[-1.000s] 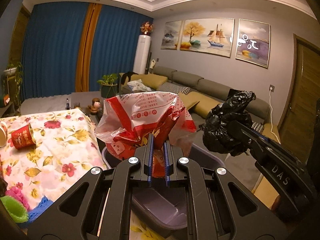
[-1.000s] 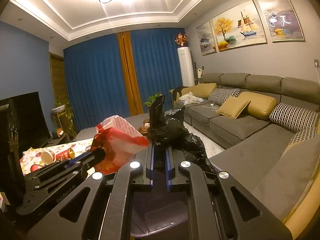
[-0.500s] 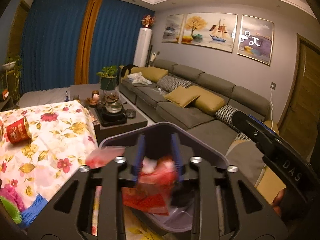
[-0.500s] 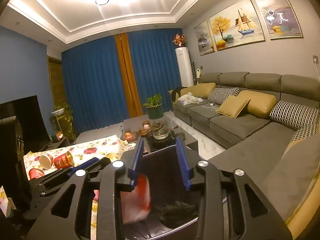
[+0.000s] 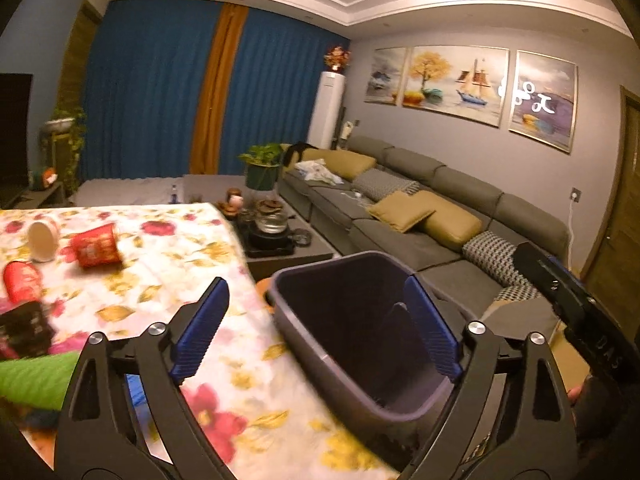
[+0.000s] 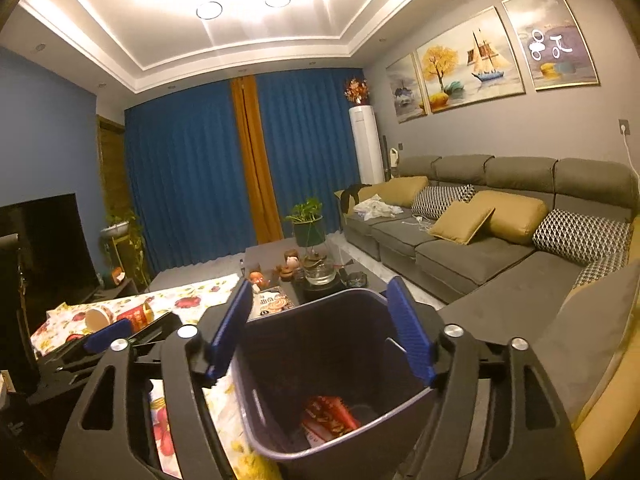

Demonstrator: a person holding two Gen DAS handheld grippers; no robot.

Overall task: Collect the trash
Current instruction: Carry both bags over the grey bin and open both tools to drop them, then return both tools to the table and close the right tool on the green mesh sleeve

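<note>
Bin (image 6: pixel 256 404) with red wrapper (image 6: pixel 330 420) inside

Both wrist views close above bin (image 5: pixel 320 344), facing sofa (image 6: pixel 460 256).

Table under floral-print cloth (image 5: pixel 168 248): white paper cup (image 5: pixel 42 240) on its side, red printed cup (image 5: pixel 98 245) just right of it.

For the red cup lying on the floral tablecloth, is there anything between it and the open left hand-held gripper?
Nothing visible stands in the way. The left hand-held gripper, jaws opening with nothing between them, has bare floral tablecloth between it and the tipped red cup. A white cup lies beside that cup, on its far side from the trash bin.
</note>
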